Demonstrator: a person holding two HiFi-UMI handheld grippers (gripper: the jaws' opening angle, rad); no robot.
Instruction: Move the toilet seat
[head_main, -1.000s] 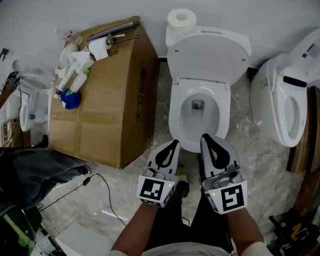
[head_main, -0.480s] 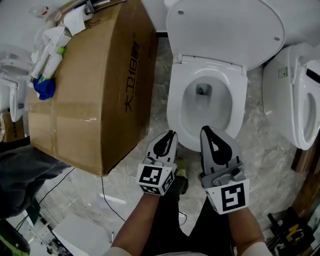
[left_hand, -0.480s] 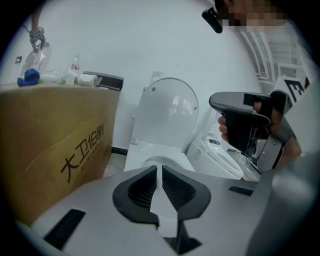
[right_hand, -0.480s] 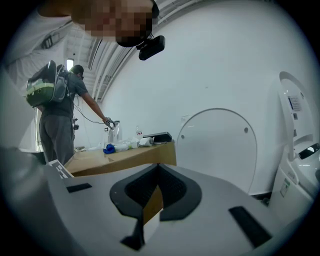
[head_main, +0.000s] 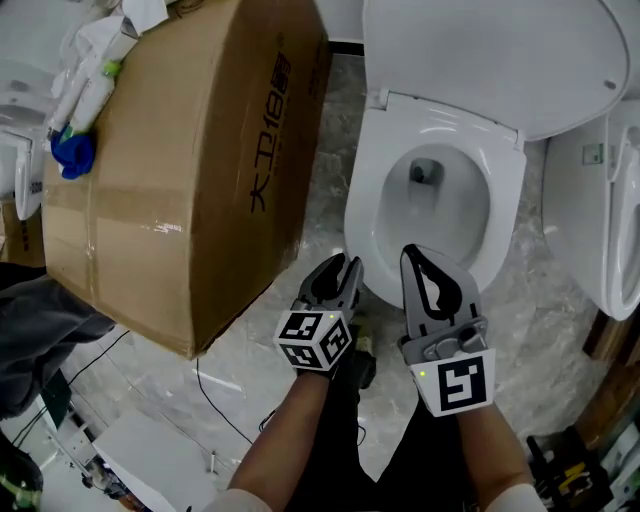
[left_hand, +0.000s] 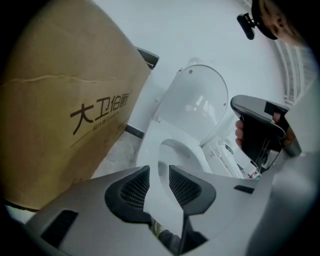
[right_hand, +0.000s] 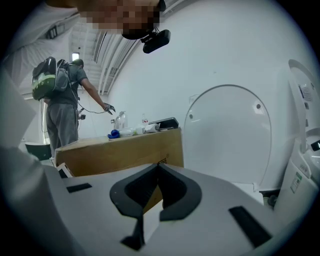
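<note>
A white toilet stands ahead of me. Its lid is raised against the back, and the seat ring lies flat on the bowl. My left gripper hovers just off the bowl's front-left rim; its jaws are opening and nothing is between them. In the left gripper view the seat shows through the gap of the left gripper. My right gripper is shut and empty, its tip over the front rim. In the right gripper view the right gripper points at the raised lid.
A big cardboard box stands close to the left of the toilet, with bottles and a blue thing on top. A second toilet stands at the right. A cable lies on the marble floor. A person with a backpack stands beyond the box.
The left gripper's jaws have parted from shut. The head view has drawn closer to the toilet, and both grippers sit nearer the bowl's front rim.
</note>
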